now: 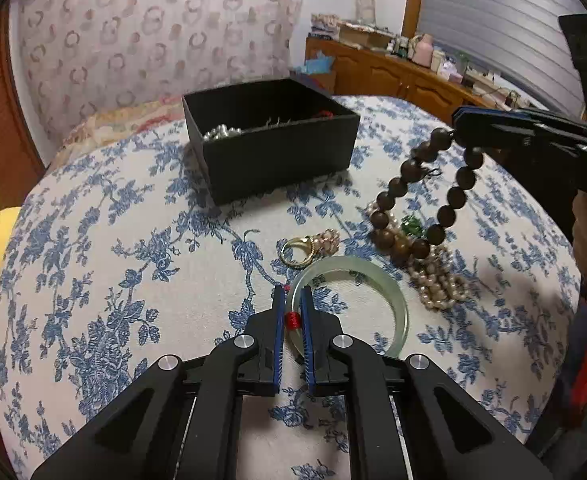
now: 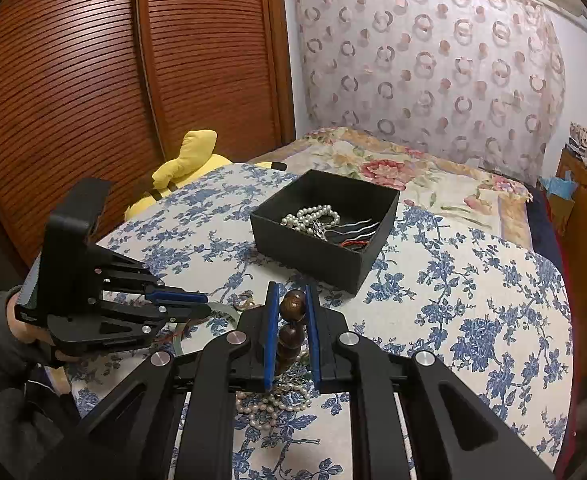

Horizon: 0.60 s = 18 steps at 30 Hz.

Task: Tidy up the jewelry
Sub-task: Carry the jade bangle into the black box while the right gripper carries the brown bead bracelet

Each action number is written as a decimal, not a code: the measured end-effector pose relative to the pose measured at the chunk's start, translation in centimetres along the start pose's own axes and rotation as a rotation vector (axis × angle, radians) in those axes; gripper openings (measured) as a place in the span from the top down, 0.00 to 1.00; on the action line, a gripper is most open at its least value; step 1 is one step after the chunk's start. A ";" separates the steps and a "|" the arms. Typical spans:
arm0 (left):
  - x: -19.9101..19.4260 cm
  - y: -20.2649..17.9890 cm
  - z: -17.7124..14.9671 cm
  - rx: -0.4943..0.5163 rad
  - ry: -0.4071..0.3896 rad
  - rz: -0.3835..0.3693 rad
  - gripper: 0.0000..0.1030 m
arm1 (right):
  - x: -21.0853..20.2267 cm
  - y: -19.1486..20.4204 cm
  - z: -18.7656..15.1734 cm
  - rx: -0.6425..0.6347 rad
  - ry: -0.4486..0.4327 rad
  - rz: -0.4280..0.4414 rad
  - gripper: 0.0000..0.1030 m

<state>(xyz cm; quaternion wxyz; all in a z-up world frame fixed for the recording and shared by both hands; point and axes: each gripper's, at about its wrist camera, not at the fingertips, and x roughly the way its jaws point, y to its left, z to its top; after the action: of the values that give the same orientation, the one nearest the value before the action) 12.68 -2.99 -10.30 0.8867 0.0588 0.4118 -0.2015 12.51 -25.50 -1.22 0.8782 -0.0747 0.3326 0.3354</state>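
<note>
Left wrist view: the left tool (image 1: 292,294) pinches the pale green jade bangle (image 1: 381,280) lying on the blue-flowered bedspread (image 1: 93,260); smooth stone could slip.

Right wrist view: the right tool (image 2: 292,295) grips the brown wooden bead bracelet (image 2: 292,320), which may snag the pearl strands (image 2: 269,404) beneath, short of the black box (image 2: 313,248).

Bed (image 1: 133,240) covered with blue-flowered cloth. Black box (image 1: 277,160) rests on it; nearer than the box lie a gold ring (image 1: 295,252), green bangle (image 1: 397,300) and pearl strands (image 1: 441,284)
</note>
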 end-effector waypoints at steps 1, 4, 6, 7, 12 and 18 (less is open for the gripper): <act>-0.3 -0.1 0.0 0.001 -0.010 -0.002 0.93 | -0.1 0.1 0.1 -0.002 -0.003 0.001 0.85; -1.5 -0.4 0.2 0.000 -0.050 -0.008 0.93 | -0.5 0.3 0.6 -0.010 -0.015 -0.001 0.85; -2.5 -0.5 0.6 -0.003 -0.085 -0.007 0.93 | -0.8 0.4 1.1 -0.016 -0.025 -0.002 0.85; -3.0 -0.6 1.0 -0.004 -0.100 -0.005 0.93 | -1.0 0.4 1.3 -0.019 -0.032 -0.002 0.85; -5.0 -0.2 3.1 -0.007 -0.177 0.015 0.93 | -1.7 0.4 3.0 -0.033 -0.067 -0.008 0.85; -5.7 1.1 5.9 -0.024 -0.229 0.043 0.93 | -1.7 0.1 5.7 -0.046 -0.110 -0.027 0.86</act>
<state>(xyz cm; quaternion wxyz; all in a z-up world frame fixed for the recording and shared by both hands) 14.00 -1.78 -2.24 0.9328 0.0336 0.3086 -0.1831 14.56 -24.31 4.26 0.8977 -0.0811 0.2748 0.3346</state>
